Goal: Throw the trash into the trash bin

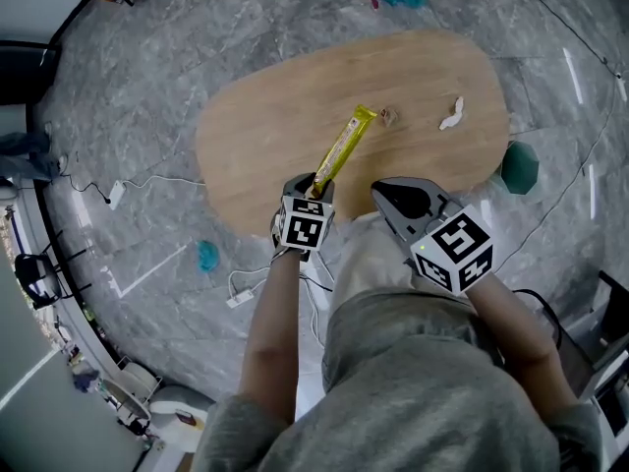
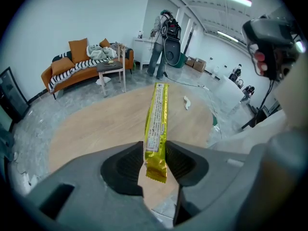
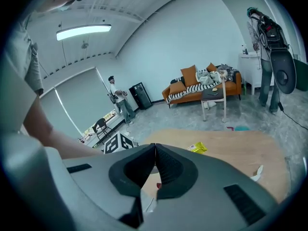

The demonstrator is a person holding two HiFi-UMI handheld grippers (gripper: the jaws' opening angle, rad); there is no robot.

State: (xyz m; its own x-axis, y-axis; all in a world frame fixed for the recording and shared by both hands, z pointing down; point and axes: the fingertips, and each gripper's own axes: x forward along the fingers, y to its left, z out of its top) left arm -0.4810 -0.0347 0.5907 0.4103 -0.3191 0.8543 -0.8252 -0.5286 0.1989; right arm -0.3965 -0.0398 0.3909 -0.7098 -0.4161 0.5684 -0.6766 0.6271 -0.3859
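Left gripper view shows your left tongs (image 2: 156, 154) pinching only the near tail of the yellow wrapper (image 2: 157, 114), which juts toward twelve o'clock above the bench (image 2: 96, 124), so a quick swing may slip it free; your right tongs (image 3: 155, 166) are pressed together, empty.
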